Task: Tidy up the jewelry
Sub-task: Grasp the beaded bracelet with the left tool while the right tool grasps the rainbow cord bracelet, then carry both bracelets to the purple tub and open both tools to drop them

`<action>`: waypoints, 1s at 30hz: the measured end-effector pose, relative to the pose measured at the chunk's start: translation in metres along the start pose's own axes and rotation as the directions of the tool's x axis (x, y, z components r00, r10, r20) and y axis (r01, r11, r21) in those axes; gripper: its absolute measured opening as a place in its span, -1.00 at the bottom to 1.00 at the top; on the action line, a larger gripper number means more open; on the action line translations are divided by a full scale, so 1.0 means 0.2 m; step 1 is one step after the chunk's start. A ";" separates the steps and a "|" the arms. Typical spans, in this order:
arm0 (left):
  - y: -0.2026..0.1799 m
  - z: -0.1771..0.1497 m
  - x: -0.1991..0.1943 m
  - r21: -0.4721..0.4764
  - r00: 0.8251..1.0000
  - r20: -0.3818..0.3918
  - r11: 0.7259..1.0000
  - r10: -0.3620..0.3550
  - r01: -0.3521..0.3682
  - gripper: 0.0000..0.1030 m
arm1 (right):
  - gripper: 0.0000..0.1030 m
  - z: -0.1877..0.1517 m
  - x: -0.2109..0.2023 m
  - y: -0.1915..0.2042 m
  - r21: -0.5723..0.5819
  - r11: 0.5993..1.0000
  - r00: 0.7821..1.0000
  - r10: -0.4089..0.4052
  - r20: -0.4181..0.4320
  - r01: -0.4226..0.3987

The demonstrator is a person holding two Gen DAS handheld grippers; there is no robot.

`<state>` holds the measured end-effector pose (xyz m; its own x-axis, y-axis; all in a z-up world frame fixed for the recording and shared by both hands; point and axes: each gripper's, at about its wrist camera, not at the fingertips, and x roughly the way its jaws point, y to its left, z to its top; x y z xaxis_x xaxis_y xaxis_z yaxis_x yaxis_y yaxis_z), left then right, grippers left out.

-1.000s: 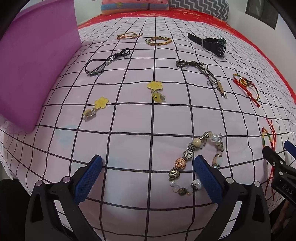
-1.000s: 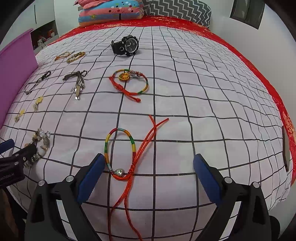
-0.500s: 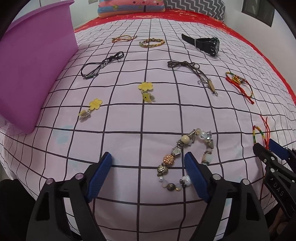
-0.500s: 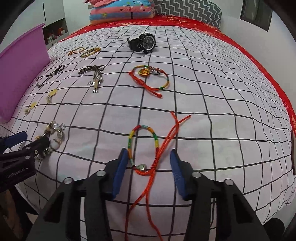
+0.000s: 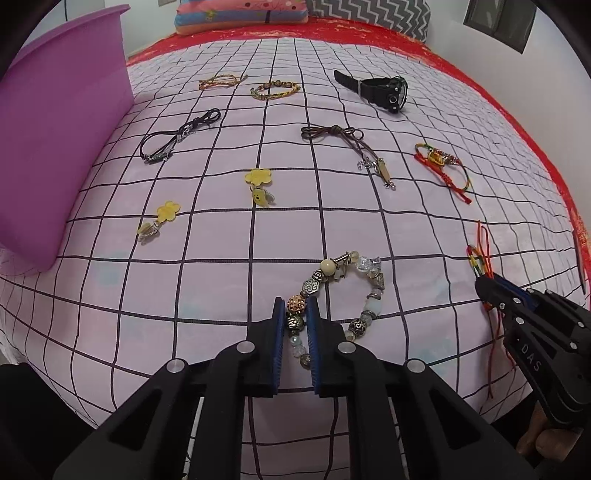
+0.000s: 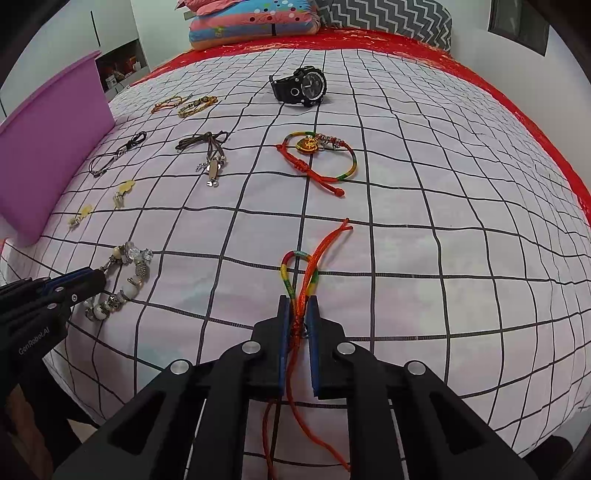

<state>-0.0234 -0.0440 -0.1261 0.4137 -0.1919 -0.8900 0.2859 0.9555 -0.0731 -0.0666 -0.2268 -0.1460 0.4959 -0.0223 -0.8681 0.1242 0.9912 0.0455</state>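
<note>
A beaded charm bracelet (image 5: 343, 295) lies near the front edge of a grid-patterned bedspread (image 5: 221, 240), its left run of beads now pinched between the blue pads of the left gripper (image 5: 295, 314). A second ago those jaws stood spread wide either side of the bracelet; they have just been closing and now press together on the beads. To the right, the right gripper (image 6: 297, 314) has likewise just closed from a wide spread and now clamps the knotted end of a red cord bracelet (image 6: 299, 280) with green and yellow wrapping, its loose red tails trailing back toward the near edge. Both bracelets lie on the cloth much where they lay before.

Farther back, the rest of the jewelry rests untouched in rows: two yellow flower earrings (image 5: 258, 184), a black cord necklace (image 5: 177, 136), a brown cord necklace (image 5: 351, 147) with small pendants, a red braided bracelet (image 6: 317, 158) with a gold charm, two woven bracelets (image 5: 273, 90) and, at the far right, a black wristwatch (image 6: 301, 86). A purple bin (image 5: 55, 147) stands at the left edge. Pillows (image 6: 251, 22) sit at the far end.
</note>
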 end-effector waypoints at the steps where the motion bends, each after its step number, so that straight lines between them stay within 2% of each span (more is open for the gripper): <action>1: 0.00 0.00 -0.01 -0.002 1.000 0.001 1.000 -0.007 0.007 -0.79 | -0.92 0.00 -0.01 0.00 0.006 1.000 1.000 0.006 -0.001 -0.006; 13: 0.04 0.10 -0.21 -0.005 0.995 0.061 0.997 -0.080 0.081 -0.79 | -0.92 0.06 -0.16 0.00 0.031 0.998 0.997 0.057 0.046 -0.058; 24: 0.13 0.24 -0.45 -0.011 0.981 0.176 0.996 -0.087 0.090 -0.79 | -0.92 0.26 -0.39 0.13 -0.011 0.995 0.984 0.096 0.150 -0.095; 30: 0.20 0.26 -0.48 -0.037 0.979 0.186 0.995 -0.087 0.096 -0.79 | -0.92 0.31 -0.43 0.18 -0.025 0.994 0.981 0.105 0.165 -0.102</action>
<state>-0.0061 0.0002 -0.0200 0.5406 -0.3127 -0.7810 0.2918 0.9404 -0.1745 -0.0506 -0.1964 -0.0394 0.6409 0.0610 -0.7652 0.0510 0.9913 0.1217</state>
